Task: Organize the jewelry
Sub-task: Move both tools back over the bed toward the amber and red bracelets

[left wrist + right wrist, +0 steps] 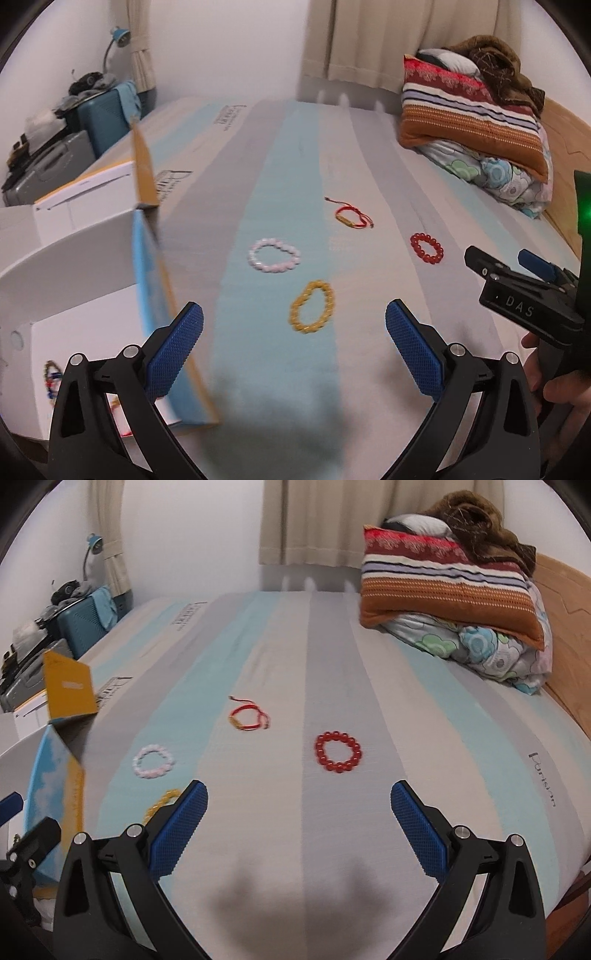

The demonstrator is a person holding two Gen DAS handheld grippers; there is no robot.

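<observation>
Several bracelets lie on the striped bed sheet (369, 155). In the left wrist view a yellow bead bracelet (312, 307) lies nearest, just ahead of my open left gripper (294, 345), with nothing between its blue pads. Beyond it are a pink-white bead bracelet (274, 255), a red cord bracelet (350, 215) and a red bead bracelet (426, 247). My right gripper (299, 827) stands open and empty; the red bead bracelet (338, 756) lies ahead of it, the red cord bracelet (249, 716) and the pink-white bracelet (153, 761) further left. The yellow bracelet (162, 804) is partly hidden by its left finger.
An open box (74, 295) with a yellow-and-blue flap stands at the left edge of the bed, with small jewelry inside (51, 376). Folded quilts and a pillow (476, 122) are piled at the far right. Suitcases (88, 122) stand beyond the bed's left side. A hand (554, 384) holds the right gripper.
</observation>
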